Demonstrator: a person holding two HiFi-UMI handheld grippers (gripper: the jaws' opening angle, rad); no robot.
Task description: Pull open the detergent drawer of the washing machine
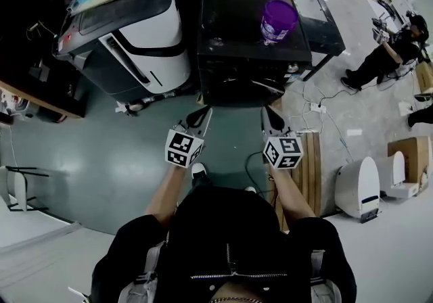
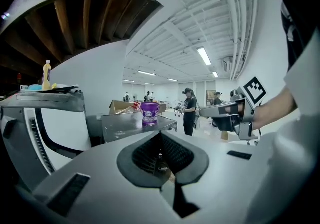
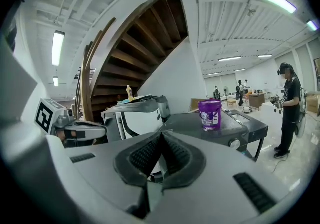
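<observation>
1. On the floor ahead, well apart from both tools, found the dark washing machine [image 1: 230, 31] with a purple tub [image 1: 278, 19] standing on its top. Noted a tilted white and grey appliance [image 1: 145, 31] just beside it on the left.
2. Held the left gripper [image 1: 203, 116] and the right gripper [image 1: 269, 114] out side by side, both aimed at the machine's front and touching nothing.
3. Read both pairs of jaws as closed tip to tip, with nothing between them.
4. Judged the step in hand as the reach toward the machine, with the drawer not yet touched and the pull not yet begun.
5. Could not pick out the detergent drawer itself in any view. Expected it on the upper front panel, which showed from above only as a thin dark strip.
6. For the next move, judged three things needed: closing the gap to the panel, parting one pair of jaws to take the drawer's front edge, then drawing straight back toward the body.
7. From the head view alone, got the layout: both tools, the machine's top and the stretch of floor between.
8. From the right gripper view, got the machine's front face with a round knob [image 3: 233, 143], barely visible from above.
9. From the left gripper view, got the other tool side-on, and a yellow bottle [image 2: 46, 74] atop the white appliance.
</observation>
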